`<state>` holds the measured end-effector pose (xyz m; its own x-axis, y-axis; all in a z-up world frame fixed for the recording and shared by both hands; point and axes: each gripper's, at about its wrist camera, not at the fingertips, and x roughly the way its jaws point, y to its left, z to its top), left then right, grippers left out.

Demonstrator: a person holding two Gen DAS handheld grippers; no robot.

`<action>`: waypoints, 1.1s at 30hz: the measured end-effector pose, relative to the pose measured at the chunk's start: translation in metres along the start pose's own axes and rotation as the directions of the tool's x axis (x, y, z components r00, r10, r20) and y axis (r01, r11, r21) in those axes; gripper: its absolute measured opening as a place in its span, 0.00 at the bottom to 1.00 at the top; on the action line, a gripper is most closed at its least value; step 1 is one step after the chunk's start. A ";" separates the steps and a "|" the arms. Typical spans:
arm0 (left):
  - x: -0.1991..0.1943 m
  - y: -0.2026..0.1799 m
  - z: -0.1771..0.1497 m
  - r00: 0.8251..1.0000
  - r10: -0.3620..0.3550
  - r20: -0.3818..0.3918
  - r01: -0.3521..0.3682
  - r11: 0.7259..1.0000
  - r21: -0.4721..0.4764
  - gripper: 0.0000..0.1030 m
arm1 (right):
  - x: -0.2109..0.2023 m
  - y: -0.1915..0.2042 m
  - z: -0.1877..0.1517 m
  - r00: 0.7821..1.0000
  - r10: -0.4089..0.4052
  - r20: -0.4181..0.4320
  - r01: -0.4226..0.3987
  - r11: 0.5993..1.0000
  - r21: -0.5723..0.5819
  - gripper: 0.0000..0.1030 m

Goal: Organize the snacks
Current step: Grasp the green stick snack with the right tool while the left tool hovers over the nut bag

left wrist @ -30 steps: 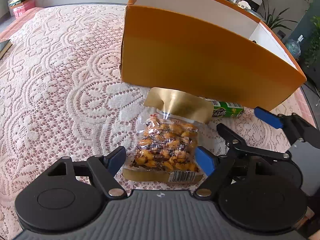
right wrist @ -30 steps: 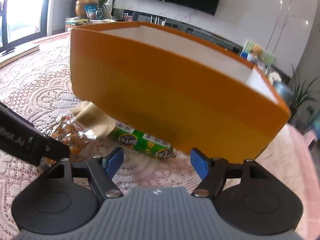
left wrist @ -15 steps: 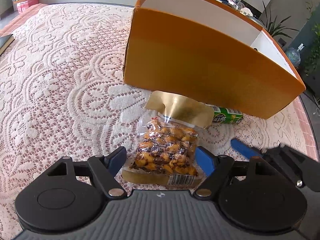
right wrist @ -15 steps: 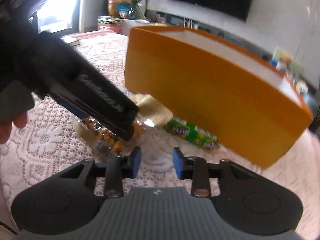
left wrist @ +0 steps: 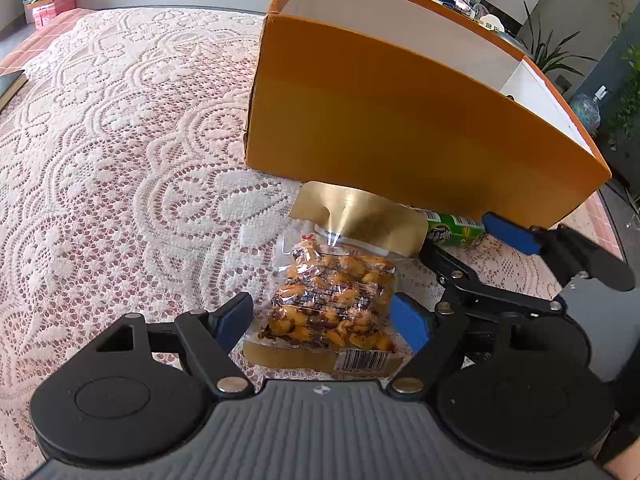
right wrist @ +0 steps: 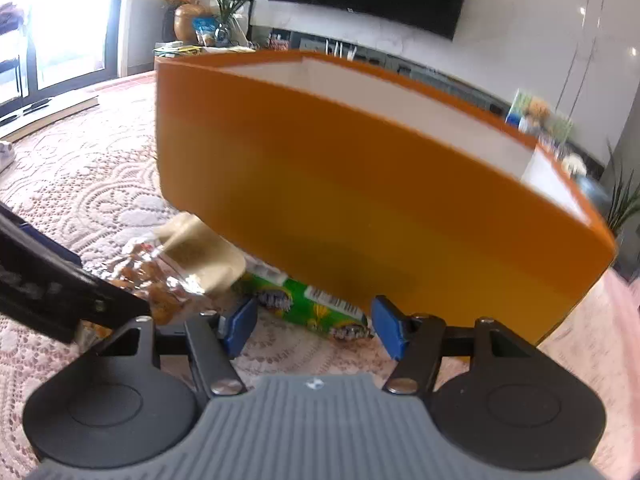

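Two snacks are out on the lace cloth (left wrist: 120, 160) and neither is boxed yet. The clear bag of orange snacks (left wrist: 332, 304), gold band at each end, lies flat right between the fingers of the left gripper (left wrist: 324, 320), its barcode end nearest the gripper body. Just past its far gold flap sits the green packet (right wrist: 312, 308), which lies across and just ahead of the right gripper (right wrist: 312, 324), its right end close to that gripper's right pad.

Beyond both sets of jaws stands the orange box (left wrist: 400, 120), open-topped, white inside; from these angles its floor is hidden, so whether anything is already in there I cannot tell. By the look of it the job is early: both visible snacks are to be lifted and dropped in.

Now the jaws. Left gripper: spread wide, one pad either side of the bag, the left pad clear of it, the right one at its edge, nothing pinched. Right gripper: jaws have just been opening, now parted about as wide as the green packet is long, the packet just ahead of the pads, no squeeze visible. Both empty, both lined up on a snack.
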<state>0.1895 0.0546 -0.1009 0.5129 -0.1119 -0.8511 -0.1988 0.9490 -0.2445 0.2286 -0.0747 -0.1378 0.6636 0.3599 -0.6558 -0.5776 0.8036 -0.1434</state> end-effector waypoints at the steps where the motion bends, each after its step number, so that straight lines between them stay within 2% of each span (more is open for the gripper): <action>1: 0.000 0.000 0.001 1.000 0.000 0.000 0.000 1.000 -0.001 0.89 | 0.003 -0.003 -0.001 1.000 -0.002 -0.007 0.002 1.000 0.008 0.58; 3: 0.000 0.001 0.000 1.000 -0.003 0.001 0.003 1.000 -0.006 0.89 | 0.003 -0.002 -0.002 1.000 0.005 -0.005 -0.005 1.000 0.009 0.46; 4: 0.000 0.002 0.001 1.000 -0.005 0.001 0.005 1.000 -0.008 0.89 | 0.000 0.000 -0.001 1.000 0.013 -0.007 -0.013 1.000 0.004 0.36; 8: -0.002 0.004 0.001 1.000 -0.015 0.002 0.015 1.000 -0.024 0.89 | -0.015 0.010 -0.004 0.998 0.059 -0.032 -0.059 0.998 0.016 0.18; 13: -0.003 0.004 0.001 1.000 -0.013 0.000 0.013 0.999 -0.029 0.89 | -0.035 0.030 -0.013 0.992 0.112 -0.052 -0.111 0.994 0.010 0.14; 15: -0.003 0.003 0.001 1.000 -0.015 0.000 0.015 0.999 -0.030 0.89 | -0.039 0.034 -0.014 0.994 0.104 -0.042 -0.104 0.995 0.004 0.15; 17: -0.003 0.003 0.001 1.000 -0.016 -0.001 0.016 0.999 -0.032 0.89 | -0.041 0.037 -0.015 0.998 0.067 -0.013 -0.068 0.998 -0.017 0.34; 19: -0.003 0.004 0.000 1.000 -0.018 0.002 0.018 0.999 -0.039 0.89 | -0.040 0.039 -0.014 0.999 0.044 0.006 -0.044 0.998 -0.042 0.38; 26: -0.005 0.008 0.000 1.000 -0.012 0.010 0.013 0.997 -0.070 0.90 | -0.011 0.040 -0.002 0.999 0.042 -0.008 -0.042 0.999 0.002 0.36; 27: -0.004 0.006 0.000 1.000 -0.010 0.009 0.011 0.998 -0.065 0.91 | -0.009 0.038 -0.002 0.999 0.053 -0.008 -0.053 0.998 0.019 0.33; 28: -0.004 0.004 0.001 1.000 -0.008 0.008 0.009 0.998 -0.059 0.91 | -0.008 0.037 -0.001 0.998 0.070 -0.010 -0.069 0.997 0.037 0.23; 29: -0.003 0.003 0.000 1.000 -0.006 0.007 0.006 0.999 -0.049 0.92 | -0.008 0.034 -0.001 0.995 0.096 -0.019 -0.094 0.994 0.059 0.21; 33: -0.001 -0.006 -0.001 1.000 0.016 0.004 -0.016 1.000 0.014 0.93 | -0.018 0.029 -0.002 0.992 0.105 -0.069 -0.097 0.989 0.115 0.20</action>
<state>0.1890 0.0493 -0.0988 0.5127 -0.0955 -0.8532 -0.1951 0.9548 -0.2242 0.1996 -0.0587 -0.1316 0.5646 0.4087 -0.7171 -0.5805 0.8142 0.0069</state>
